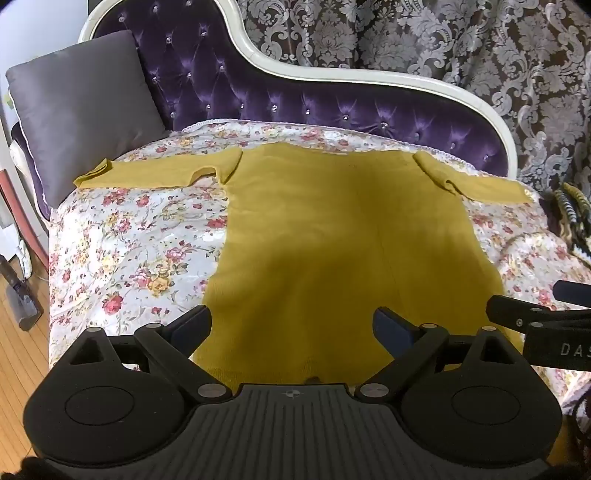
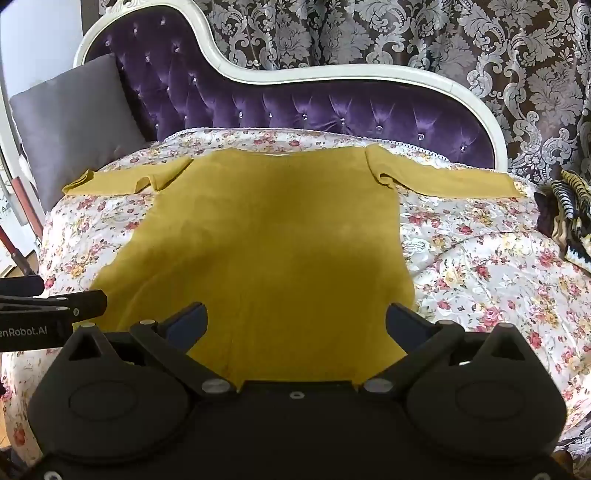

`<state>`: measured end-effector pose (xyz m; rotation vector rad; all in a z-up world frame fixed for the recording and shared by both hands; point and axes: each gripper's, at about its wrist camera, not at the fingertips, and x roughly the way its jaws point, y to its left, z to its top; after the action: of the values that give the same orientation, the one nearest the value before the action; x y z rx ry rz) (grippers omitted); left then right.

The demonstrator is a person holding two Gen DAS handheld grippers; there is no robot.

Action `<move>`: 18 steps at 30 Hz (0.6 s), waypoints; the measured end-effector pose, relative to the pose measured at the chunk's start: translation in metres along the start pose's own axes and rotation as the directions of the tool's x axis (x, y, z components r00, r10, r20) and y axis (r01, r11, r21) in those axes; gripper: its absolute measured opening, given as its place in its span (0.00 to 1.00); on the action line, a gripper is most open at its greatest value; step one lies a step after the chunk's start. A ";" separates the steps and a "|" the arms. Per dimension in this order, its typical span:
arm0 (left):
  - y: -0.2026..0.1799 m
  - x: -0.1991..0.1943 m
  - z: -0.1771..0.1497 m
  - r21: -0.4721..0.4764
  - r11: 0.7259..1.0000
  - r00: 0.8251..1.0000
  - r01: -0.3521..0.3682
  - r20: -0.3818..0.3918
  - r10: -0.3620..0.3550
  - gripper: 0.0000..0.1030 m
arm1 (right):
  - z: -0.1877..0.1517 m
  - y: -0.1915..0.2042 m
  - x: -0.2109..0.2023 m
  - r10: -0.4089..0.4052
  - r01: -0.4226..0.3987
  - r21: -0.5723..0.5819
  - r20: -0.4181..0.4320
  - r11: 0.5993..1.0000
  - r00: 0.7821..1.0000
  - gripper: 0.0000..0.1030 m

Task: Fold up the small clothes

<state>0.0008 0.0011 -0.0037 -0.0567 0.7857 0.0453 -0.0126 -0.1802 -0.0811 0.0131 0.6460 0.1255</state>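
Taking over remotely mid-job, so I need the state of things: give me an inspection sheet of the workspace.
Surface: floral quilt over a purple tufted daybed.
Job's things: mustard sweater spread flat, both sleeves stretched sideways, hem nearest the grippers, unfolded.
Clutter: grey cushion at the left end; striped dark fabric at the right edge.
Grippers: left gripper and right gripper both open, empty, above the hem.
Cables: nothing seen.
Surroundings: damask curtain behind; wooden floor at left.
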 end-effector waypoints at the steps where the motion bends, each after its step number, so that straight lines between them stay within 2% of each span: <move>1: 0.000 0.000 0.000 0.000 1.000 1.000 -0.001 -0.001 0.001 0.93 | 0.000 0.000 0.000 0.000 0.000 -0.001 -0.001 1.000 1.000 0.99; 18: 0.001 0.006 0.001 -0.005 1.000 1.000 -0.002 -0.016 0.002 0.93 | 0.002 0.002 0.010 -0.010 0.009 -0.017 -0.029 1.000 1.000 0.99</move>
<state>0.0052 0.0025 -0.0071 -0.0613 0.8020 0.0486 -0.0036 -0.1770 -0.0850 -0.0077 0.6740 0.1219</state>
